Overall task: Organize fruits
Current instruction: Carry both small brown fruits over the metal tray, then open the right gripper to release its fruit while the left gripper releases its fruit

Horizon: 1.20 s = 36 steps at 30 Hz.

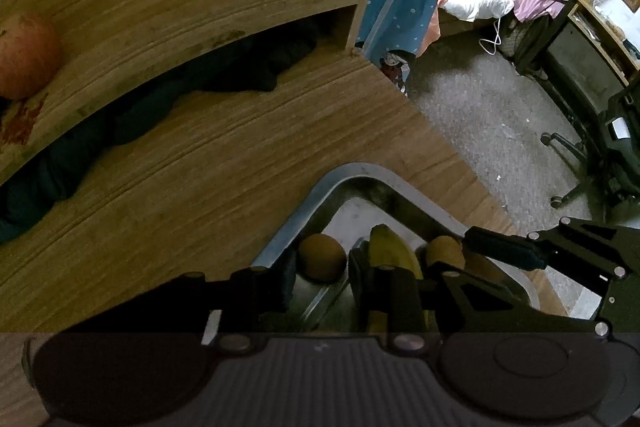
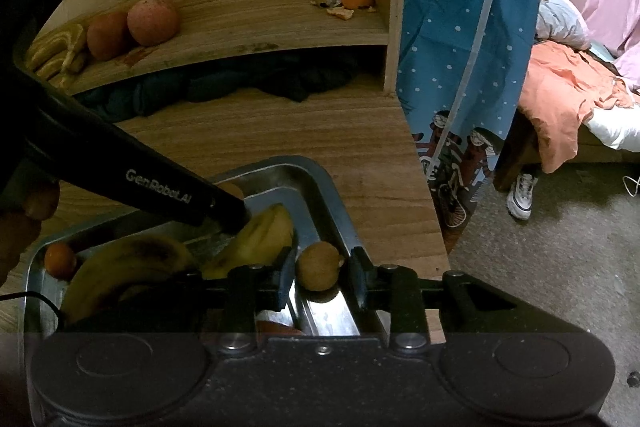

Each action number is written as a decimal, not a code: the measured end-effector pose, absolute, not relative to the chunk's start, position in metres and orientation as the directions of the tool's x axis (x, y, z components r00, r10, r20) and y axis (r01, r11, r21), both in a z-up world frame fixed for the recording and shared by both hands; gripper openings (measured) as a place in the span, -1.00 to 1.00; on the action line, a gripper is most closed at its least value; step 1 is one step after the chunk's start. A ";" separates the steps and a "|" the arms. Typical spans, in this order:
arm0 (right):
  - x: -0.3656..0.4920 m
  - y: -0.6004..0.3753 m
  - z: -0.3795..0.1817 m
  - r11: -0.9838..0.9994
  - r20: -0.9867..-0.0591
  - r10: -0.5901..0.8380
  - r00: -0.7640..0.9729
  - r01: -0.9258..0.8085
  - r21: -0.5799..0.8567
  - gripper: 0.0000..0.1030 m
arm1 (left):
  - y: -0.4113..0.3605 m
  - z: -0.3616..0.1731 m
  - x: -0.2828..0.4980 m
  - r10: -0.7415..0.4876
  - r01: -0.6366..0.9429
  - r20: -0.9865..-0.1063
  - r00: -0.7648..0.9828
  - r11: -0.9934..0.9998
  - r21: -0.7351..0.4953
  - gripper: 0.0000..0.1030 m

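My right gripper's point(image 2: 322, 277) fingers point(image 2: 285, 273) stand apart around a kiwi point(image 2: 319, 270) inside the metal tray point(image 2: 338, 211), not yet pinching, while my left gripper point(image 1: 320, 277) gapes over another kiwi point(image 1: 322, 257); closing off-centre, I judge, could squirt it against the bananas point(image 2: 256, 239).

Bananas point(image 2: 256, 239) and the left gripper point(image 2: 224, 211) are crowding the metal tray point(image 2: 336, 215) at lower centre; the desk surface point(image 2: 280, 123) above is lying open.

The tray point(image 2: 336, 211) is shiny, smooth metal on a matt, grained wooden desk point(image 2: 312, 131). Behind the desk hangs dotted blue cloth point(image 2: 440, 47) — beside it, rough grey carpet point(image 2: 560, 247).
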State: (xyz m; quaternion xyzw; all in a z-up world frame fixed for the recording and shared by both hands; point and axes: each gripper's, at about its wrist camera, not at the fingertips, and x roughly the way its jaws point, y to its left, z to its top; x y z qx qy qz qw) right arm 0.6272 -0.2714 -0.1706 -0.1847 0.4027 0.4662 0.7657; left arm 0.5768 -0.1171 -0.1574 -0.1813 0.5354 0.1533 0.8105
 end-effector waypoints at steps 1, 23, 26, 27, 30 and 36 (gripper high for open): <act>0.626 -0.272 -0.170 0.500 -0.789 0.563 0.245 -0.861 0.090 -0.36 | -0.117 -0.157 0.576 0.054 -0.441 -0.922 0.382 0.888 -0.131 -0.40; 0.587 -0.285 -0.142 0.662 -0.747 0.505 0.431 -0.750 0.015 0.98 | -0.098 -0.123 0.524 0.140 -0.474 -0.885 0.443 0.875 -0.099 0.99; 0.578 -0.286 -0.137 0.680 -0.744 0.493 0.451 -0.733 0.006 0.98 | -0.094 -0.121 0.512 0.144 -0.481 -0.885 0.442 0.871 -0.098 0.99; 0.574 -0.286 -0.135 0.685 -0.742 0.491 0.457 -0.728 0.005 0.98 | -0.093 -0.119 0.507 0.146 -0.482 -0.884 0.444 0.871 -0.098 0.99; 0.562 -0.287 -0.129 0.699 -0.736 0.483 0.474 -0.715 -0.003 0.98 | -0.090 -0.115 0.495 0.147 -0.479 -0.880 0.452 0.872 -0.101 0.99; 0.534 -0.286 -0.119 0.728 -0.725 0.462 0.511 -0.685 -0.020 0.98 | -0.085 -0.102 0.469 0.160 -0.477 -0.866 0.473 0.873 -0.099 0.99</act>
